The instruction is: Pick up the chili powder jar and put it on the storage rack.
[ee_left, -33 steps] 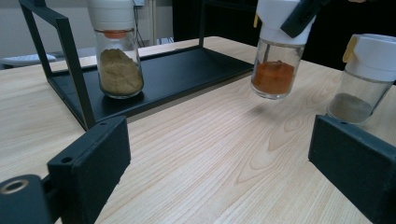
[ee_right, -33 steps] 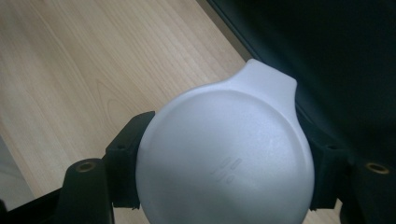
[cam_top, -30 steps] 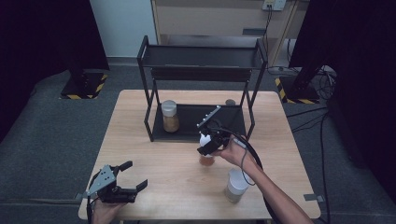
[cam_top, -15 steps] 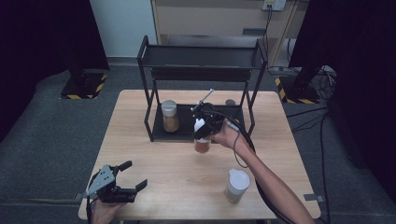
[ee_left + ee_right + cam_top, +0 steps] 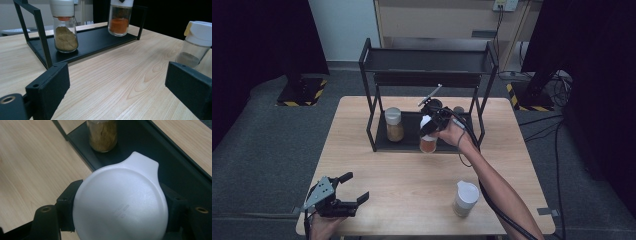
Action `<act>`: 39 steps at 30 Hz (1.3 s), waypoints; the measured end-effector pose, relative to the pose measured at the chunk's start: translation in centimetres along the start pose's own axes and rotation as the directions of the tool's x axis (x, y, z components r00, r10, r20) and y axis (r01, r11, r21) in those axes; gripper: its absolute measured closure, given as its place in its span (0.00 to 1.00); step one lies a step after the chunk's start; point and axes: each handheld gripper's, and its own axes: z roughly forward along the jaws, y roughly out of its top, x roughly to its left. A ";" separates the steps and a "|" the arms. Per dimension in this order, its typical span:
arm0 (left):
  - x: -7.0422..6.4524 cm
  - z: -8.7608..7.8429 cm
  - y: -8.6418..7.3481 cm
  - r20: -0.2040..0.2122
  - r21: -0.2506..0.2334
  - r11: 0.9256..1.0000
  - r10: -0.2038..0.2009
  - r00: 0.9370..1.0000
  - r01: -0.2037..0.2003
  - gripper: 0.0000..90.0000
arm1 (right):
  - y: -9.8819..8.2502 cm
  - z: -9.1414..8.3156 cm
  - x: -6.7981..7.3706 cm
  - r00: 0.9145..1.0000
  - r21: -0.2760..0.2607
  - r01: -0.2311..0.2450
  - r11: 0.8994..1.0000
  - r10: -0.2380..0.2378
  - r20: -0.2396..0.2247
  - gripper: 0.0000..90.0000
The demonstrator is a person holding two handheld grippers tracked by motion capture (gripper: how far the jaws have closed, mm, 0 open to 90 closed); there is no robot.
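Note:
My right gripper point(image 5: 430, 124) is shut on the white lid point(image 5: 120, 205) of a jar of orange powder point(image 5: 428, 144). It holds the jar upright at the front edge of the black rack's lower tray point(image 5: 409, 142). In the left gripper view the orange jar point(image 5: 119, 21) is low over the tray point(image 5: 100, 42); whether it touches I cannot tell. A jar of tan powder point(image 5: 394, 125) stands on the tray's left part, also seen as the tan jar point(image 5: 103, 135). My left gripper point(image 5: 356, 187) rests open at the table's front left, its jaws point(image 5: 117, 85) holding nothing.
A third white-lidded jar point(image 5: 465, 198) with a little grey powder stands on the wooden table point(image 5: 362, 160) at the front right, visible too as the grey-powder jar point(image 5: 196, 45). The rack's upper shelf point(image 5: 427, 62) spans above the tray. A cable trails along the right forearm.
My right gripper has carried the orange jar from the middle of the table back and left to the rack's lower tray. The left gripper has kept still.

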 end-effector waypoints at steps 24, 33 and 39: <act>0.1 -0.1 -0.1 0.003 -0.004 1.000 -0.003 1.000 0.003 0.05 | 3.0 4.4 -2.5 0.996 0.005 -0.089 0.996 0.089 0.010 0.35; 0.2 -0.1 -0.1 0.005 -0.007 1.000 -0.006 1.000 0.006 0.05 | 3.9 6.3 -2.7 0.997 0.030 -0.070 0.997 0.069 0.033 0.35; 0.2 0.0 -0.1 0.006 -0.005 1.000 -0.007 1.000 0.007 0.05 | 4.1 7.0 -3.2 0.996 0.038 -0.087 0.996 0.085 0.037 0.35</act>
